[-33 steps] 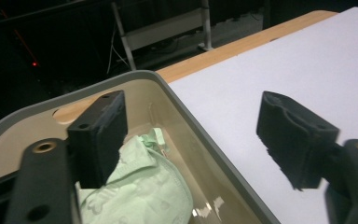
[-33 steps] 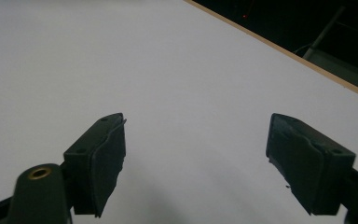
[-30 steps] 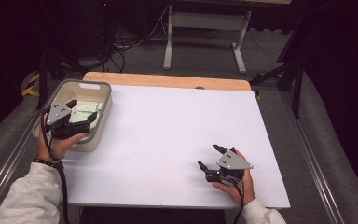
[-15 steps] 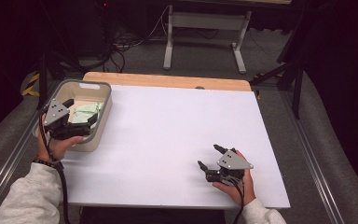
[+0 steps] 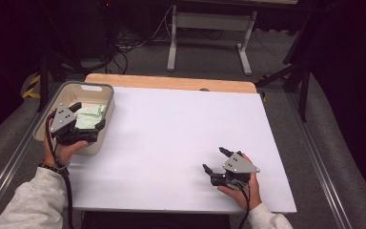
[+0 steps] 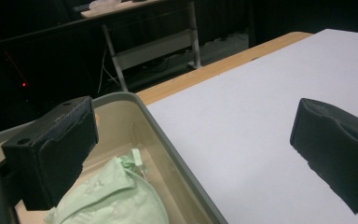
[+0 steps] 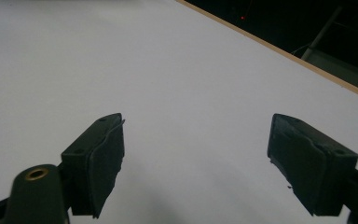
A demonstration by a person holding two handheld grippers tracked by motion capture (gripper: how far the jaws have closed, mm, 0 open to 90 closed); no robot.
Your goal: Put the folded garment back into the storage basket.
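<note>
Hovering at the frame's left in the high view, the left gripper (image 5: 88,116) is spreading its fingers wide over the green cloth (image 5: 90,116) lying in the grey bin (image 5: 101,88); lower right, the right gripper (image 5: 215,160) is resting wide open on the bench (image 5: 181,124). Left gripper view: cloth (image 6: 116,196) sitting lower left, untouched. Right gripper view: fingers gaping over bare bench (image 7: 168,84).

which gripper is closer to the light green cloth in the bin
Left. The left gripper hovers open right over the light green cloth in the bin; the right gripper rests far across the table.
</note>
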